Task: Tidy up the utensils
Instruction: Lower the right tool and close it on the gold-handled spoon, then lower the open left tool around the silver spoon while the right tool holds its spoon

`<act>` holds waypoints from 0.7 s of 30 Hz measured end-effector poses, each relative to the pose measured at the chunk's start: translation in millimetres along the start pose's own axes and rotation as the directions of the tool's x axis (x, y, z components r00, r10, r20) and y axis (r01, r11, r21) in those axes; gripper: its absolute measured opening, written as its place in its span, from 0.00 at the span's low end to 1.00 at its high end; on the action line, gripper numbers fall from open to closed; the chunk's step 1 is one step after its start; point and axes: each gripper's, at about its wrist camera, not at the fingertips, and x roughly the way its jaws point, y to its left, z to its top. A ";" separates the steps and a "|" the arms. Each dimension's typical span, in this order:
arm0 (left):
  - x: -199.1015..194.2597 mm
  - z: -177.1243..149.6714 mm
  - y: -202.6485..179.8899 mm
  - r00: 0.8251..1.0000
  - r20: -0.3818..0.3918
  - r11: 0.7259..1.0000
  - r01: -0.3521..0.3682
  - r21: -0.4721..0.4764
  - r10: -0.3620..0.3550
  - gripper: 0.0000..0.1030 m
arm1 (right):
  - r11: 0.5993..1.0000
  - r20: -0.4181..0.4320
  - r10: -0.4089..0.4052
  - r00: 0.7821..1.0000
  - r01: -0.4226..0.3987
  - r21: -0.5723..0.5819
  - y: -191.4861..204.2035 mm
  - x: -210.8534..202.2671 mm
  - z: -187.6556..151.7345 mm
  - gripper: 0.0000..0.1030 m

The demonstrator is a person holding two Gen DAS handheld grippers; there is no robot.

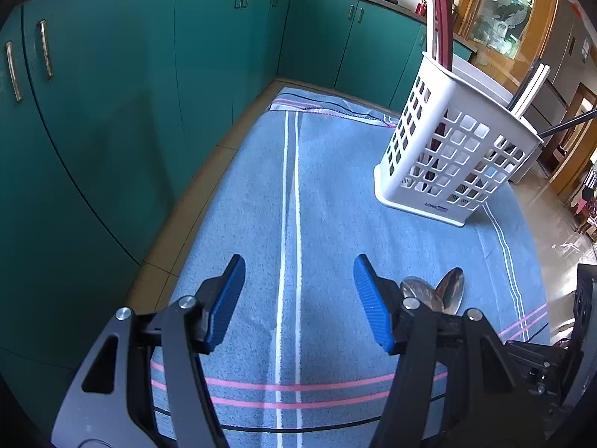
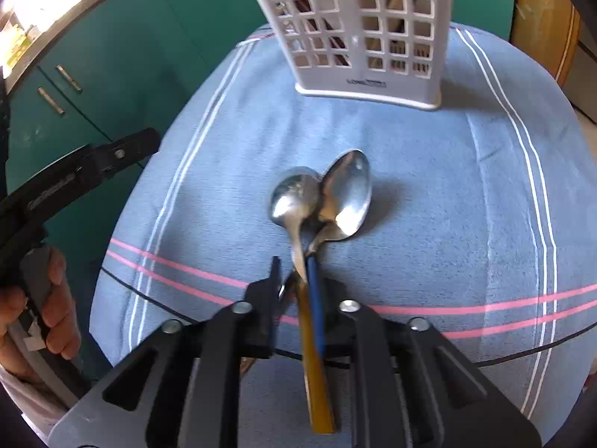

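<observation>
Above the blue striped towel [image 2: 429, 194], you are clenching your right gripper [image 2: 294, 280] on two spoons [image 2: 321, 198], carrying them toward the white utensil basket [image 2: 358, 30], which next needs lifting over its rim, while your left gripper [image 1: 298, 298] is hanging released.

Two spoons [image 2: 324, 201], one white utensil basket [image 2: 362, 33], one striped blue towel [image 2: 429, 186], and two grippers [image 1: 298, 298].
</observation>
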 end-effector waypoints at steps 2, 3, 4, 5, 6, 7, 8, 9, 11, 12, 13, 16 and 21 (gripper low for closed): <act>0.9 -0.3 -0.7 1.000 -0.001 1.000 -0.001 -0.001 0.001 0.59 | 1.000 0.004 0.025 1.000 -0.025 0.017 -5.0 -0.1 -2.2 0.08; 1.4 -1.1 -1.3 1.000 -0.001 1.000 -0.001 0.000 0.001 0.59 | 0.999 0.006 0.034 0.999 -0.034 0.022 -10.2 -2.9 -1.6 0.07; 1.3 -1.5 -1.8 1.000 0.000 1.000 -0.002 0.001 0.002 0.59 | 0.999 0.013 0.046 0.999 -0.047 0.027 -11.7 -3.7 -2.3 0.07; 0.6 -2.1 -2.6 1.000 0.000 1.000 -0.002 0.002 0.002 0.59 | 0.996 0.028 0.075 0.997 -0.076 0.039 -13.8 -5.6 -2.7 0.07; -0.1 -2.2 -2.8 1.000 0.000 1.000 -0.002 0.003 0.002 0.59 | 0.994 0.036 0.096 0.995 -0.098 0.045 -15.1 -7.8 -3.0 0.06; -0.2 -2.7 -4.0 1.000 -0.001 1.000 -0.002 0.005 0.002 0.59 | 0.991 0.048 0.121 0.991 -0.124 0.049 -17.3 -13.1 -3.3 0.06; 0.2 -3.0 -5.3 1.000 -0.003 1.000 -0.002 0.009 0.002 0.59 | 0.989 0.070 0.137 0.988 -0.141 0.051 -21.1 -22.0 -4.0 0.06; 0.9 -3.4 -7.3 1.000 -0.005 1.000 -0.001 0.012 0.001 0.59 | 0.988 0.088 0.141 0.986 -0.146 0.052 -24.1 -29.0 -2.8 0.06; 2.4 -4.0 -11.7 1.000 -0.010 1.000 0.004 0.021 -0.004 0.59 | 0.988 0.142 0.132 0.981 -0.142 0.065 -35.7 -49.4 -2.5 0.06; 3.2 -4.6 -14.5 1.000 -0.014 1.000 0.008 0.028 -0.007 0.59 | 0.989 0.160 0.111 0.981 -0.124 0.076 -43.5 -58.2 -4.4 0.06; 4.3 -5.5 -17.3 1.000 -0.017 0.999 0.012 0.034 -0.011 0.59 | 0.992 0.177 0.072 0.982 -0.089 0.093 -51.7 -66.2 -5.4 0.06; 8.6 -7.7 -25.6 0.999 -0.029 0.999 0.021 0.050 -0.020 0.59 | 0.986 0.182 -0.043 0.982 0.012 0.167 -80.8 -78.9 -10.4 0.06; 13.3 -10.3 -40.3 0.999 -0.040 0.996 0.036 0.081 -0.033 0.59 | 0.961 0.131 -0.168 0.977 0.133 0.243 -110.6 -73.7 -20.6 0.06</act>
